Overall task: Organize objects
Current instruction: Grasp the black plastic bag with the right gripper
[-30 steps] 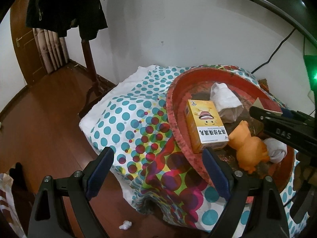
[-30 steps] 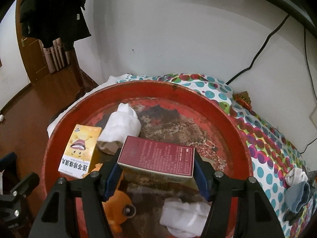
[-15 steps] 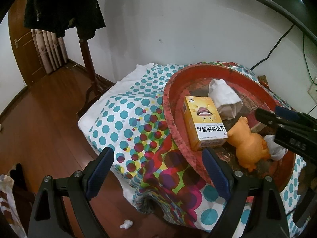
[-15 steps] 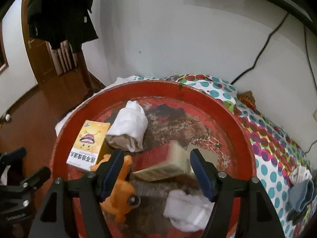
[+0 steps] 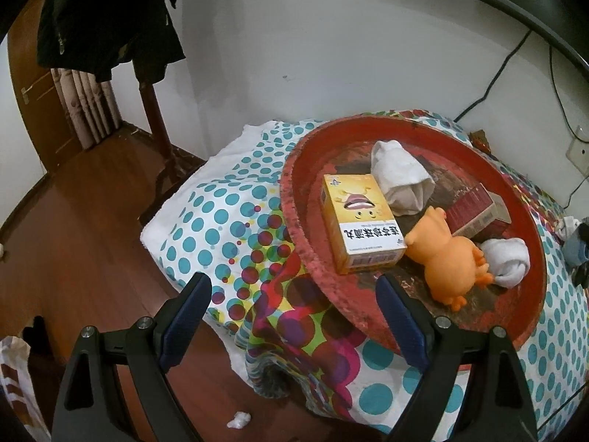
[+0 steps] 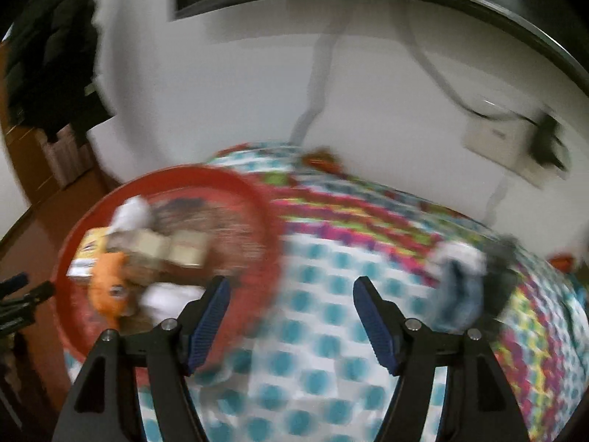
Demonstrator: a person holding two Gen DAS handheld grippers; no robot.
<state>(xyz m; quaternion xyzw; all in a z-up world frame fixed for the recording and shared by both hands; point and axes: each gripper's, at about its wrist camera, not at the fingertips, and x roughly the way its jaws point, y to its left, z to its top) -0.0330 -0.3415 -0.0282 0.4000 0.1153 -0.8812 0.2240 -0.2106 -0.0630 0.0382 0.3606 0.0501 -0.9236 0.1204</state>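
Left gripper (image 5: 292, 318): jaws wide, nothing betw. them, over polka-dot cloth (image 5: 206, 221) at tray edge.
Red round tray (image 5: 294, 221), worn, at 1 o'clock of left jaws. Contents near to far: orange rubber toy (image 5: 441, 254); yellow box (image 5: 359, 226), lying flat; white sock roll (image 5: 506, 259); dark-red box (image 5: 475, 211), lying flat at 2 o'clock, well apart from jaws; white cloth bundle (image 5: 399, 180).
Right gripper (image 6: 291, 316): view blurred; jaws just been opening, now wide, empty, over cloth; tray at 10 o'clock.
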